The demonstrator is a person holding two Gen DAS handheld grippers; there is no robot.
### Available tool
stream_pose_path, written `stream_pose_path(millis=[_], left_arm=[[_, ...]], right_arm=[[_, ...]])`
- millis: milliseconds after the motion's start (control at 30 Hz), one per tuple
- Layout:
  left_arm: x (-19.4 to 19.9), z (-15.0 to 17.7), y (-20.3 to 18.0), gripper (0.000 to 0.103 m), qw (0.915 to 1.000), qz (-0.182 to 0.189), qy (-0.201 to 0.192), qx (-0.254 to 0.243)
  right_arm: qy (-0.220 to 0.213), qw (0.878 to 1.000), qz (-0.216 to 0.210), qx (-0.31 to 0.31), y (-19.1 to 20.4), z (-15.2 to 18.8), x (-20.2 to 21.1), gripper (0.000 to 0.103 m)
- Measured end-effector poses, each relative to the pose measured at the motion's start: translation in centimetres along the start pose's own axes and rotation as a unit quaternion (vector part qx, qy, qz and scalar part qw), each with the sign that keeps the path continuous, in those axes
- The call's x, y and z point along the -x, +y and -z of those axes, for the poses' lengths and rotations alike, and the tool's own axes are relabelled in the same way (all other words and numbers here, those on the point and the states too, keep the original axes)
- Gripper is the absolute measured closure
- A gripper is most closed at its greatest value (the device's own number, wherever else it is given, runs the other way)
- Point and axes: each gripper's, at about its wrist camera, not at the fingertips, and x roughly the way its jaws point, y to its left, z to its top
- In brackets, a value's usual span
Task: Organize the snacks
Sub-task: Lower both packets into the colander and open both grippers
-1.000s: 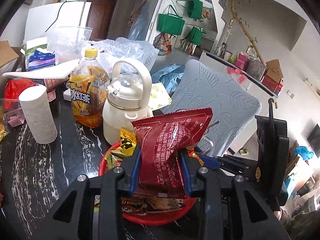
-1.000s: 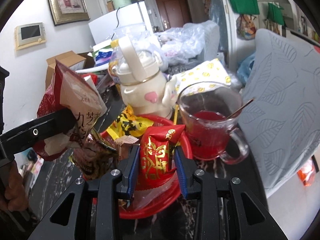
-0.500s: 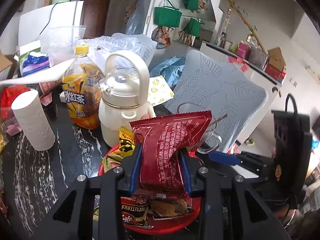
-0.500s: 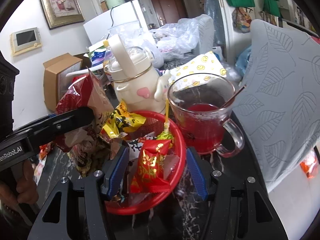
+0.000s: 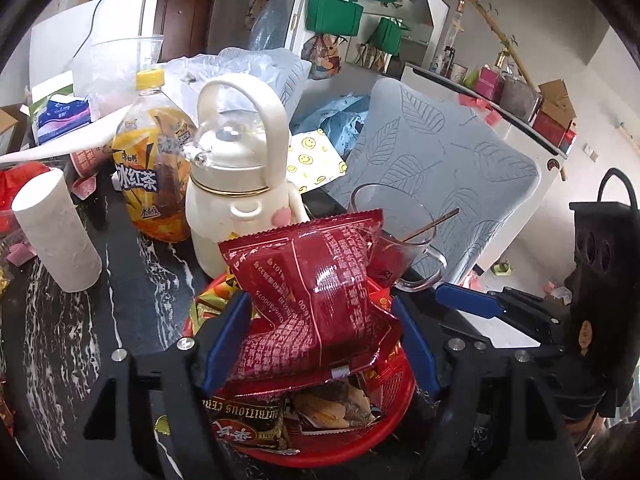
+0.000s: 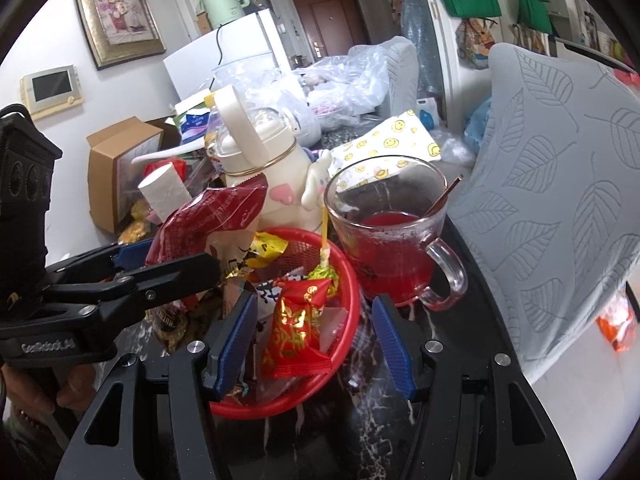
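Note:
A red mesh basket [image 5: 394,420] holds several snack packets; it also shows in the right wrist view [image 6: 348,276]. My left gripper [image 5: 318,344] is open, and a dark red snack bag [image 5: 316,292] lies loose between its jaws on the basket's pile. The bag and the left gripper [image 6: 168,268] show at the left in the right wrist view. My right gripper [image 6: 312,344] is open over the basket's near edge, around a small red and gold packet [image 6: 298,328] that lies in the basket. The right gripper [image 5: 468,304] shows at the right in the left wrist view.
A cream kettle [image 5: 240,184], an iced tea bottle [image 5: 148,168] and a paper roll [image 5: 56,236] stand behind the basket on the black marble table [image 5: 60,340]. A glass mug of red drink [image 6: 388,232] with a spoon touches the basket's right side. A grey cushion [image 6: 560,184] is on the right.
My left gripper has opened and let the dark red bag settle on the basket's pile. My right gripper opened, let go of the red and gold packet and drew back a little.

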Motion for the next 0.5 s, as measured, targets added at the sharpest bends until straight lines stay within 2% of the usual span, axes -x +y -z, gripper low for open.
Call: stream_pose_path(millis=[167,500], left_arm=[[1.3,-0.1,-0.5,0.032,0.9997,-0.006,-0.020,-0.011],[2.7,-0.3,-0.8,0.032,0.9995,-0.003,-0.029,-0.009]], right_arm=[[-0.002,1.000,-0.004,0.004,0.2,-0.1,0.1,0.043],[-0.011,1.000,-0.013,0.015,1.1,-0.3,0.8,0.043]])
